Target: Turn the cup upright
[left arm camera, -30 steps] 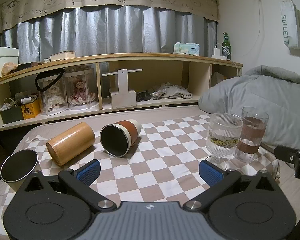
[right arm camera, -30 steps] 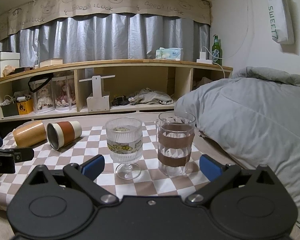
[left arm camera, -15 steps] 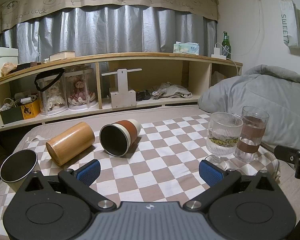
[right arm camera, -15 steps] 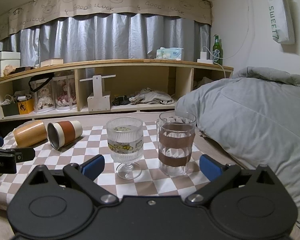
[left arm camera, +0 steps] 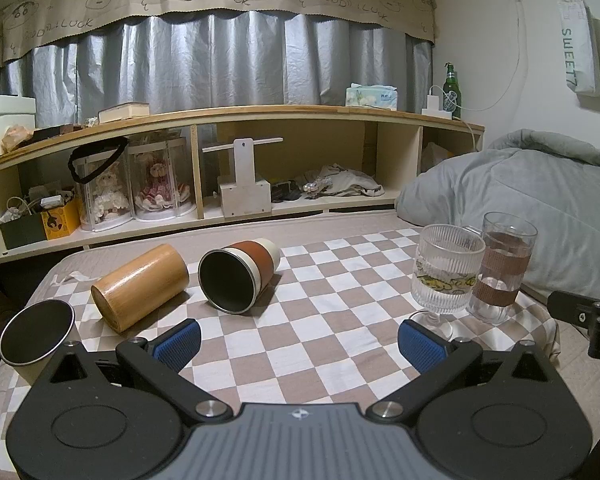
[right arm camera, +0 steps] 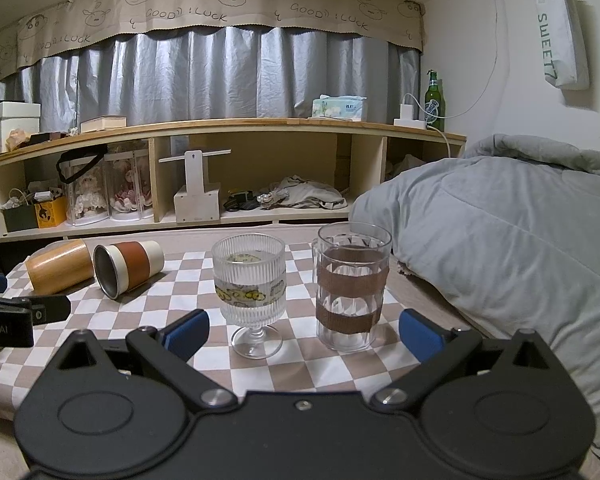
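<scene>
A cream cup with a rust-brown band (left arm camera: pixel 240 274) lies on its side on the checkered cloth (left arm camera: pixel 320 320), its dark mouth facing me. It also shows in the right wrist view (right arm camera: pixel 126 266). A wooden cup (left arm camera: pixel 140 292) lies on its side just left of it, seen too in the right wrist view (right arm camera: pixel 58 266). My left gripper (left arm camera: pixel 298 346) is open and empty, in front of the cups. My right gripper (right arm camera: pixel 304 336) is open and empty, just before two upright glasses.
A ribbed stemmed glass (right arm camera: pixel 254 292) and a tall glass with brown bands (right arm camera: pixel 352 286) stand upright at the right. A dark-mouthed cup (left arm camera: pixel 36 340) stands at the cloth's left edge. A grey duvet (right arm camera: pixel 500 240) lies at the right. A low shelf (left arm camera: pixel 236 184) runs behind.
</scene>
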Motion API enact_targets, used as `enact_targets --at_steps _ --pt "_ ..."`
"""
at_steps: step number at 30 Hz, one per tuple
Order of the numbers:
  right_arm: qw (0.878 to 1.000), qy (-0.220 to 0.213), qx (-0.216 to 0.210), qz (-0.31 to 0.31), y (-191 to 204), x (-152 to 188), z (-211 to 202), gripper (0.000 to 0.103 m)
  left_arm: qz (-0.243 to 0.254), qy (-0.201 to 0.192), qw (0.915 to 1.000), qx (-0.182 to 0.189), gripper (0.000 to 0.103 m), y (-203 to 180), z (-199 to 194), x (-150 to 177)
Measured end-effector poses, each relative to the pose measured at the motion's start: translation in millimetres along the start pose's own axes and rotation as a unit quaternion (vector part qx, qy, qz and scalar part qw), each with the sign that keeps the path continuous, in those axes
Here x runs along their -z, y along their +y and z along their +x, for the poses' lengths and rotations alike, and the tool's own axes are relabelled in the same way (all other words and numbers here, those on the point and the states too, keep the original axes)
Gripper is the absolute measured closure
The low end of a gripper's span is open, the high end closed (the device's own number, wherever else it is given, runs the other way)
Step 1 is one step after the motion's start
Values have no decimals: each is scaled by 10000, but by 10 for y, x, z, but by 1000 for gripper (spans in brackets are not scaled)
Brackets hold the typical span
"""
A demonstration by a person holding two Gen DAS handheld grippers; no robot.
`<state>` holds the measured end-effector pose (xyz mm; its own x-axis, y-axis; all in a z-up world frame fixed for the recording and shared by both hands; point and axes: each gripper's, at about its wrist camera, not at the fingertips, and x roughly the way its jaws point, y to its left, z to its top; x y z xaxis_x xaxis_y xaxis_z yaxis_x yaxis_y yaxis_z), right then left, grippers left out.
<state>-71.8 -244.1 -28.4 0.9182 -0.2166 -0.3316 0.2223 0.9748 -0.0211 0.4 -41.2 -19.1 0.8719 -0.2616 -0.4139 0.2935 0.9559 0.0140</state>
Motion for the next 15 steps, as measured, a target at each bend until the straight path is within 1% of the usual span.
enact_targets --at_steps 15 --pt "10000 5 10 8 -7 -3 0 1 -1 10 10000 0 0 0 0 -3"
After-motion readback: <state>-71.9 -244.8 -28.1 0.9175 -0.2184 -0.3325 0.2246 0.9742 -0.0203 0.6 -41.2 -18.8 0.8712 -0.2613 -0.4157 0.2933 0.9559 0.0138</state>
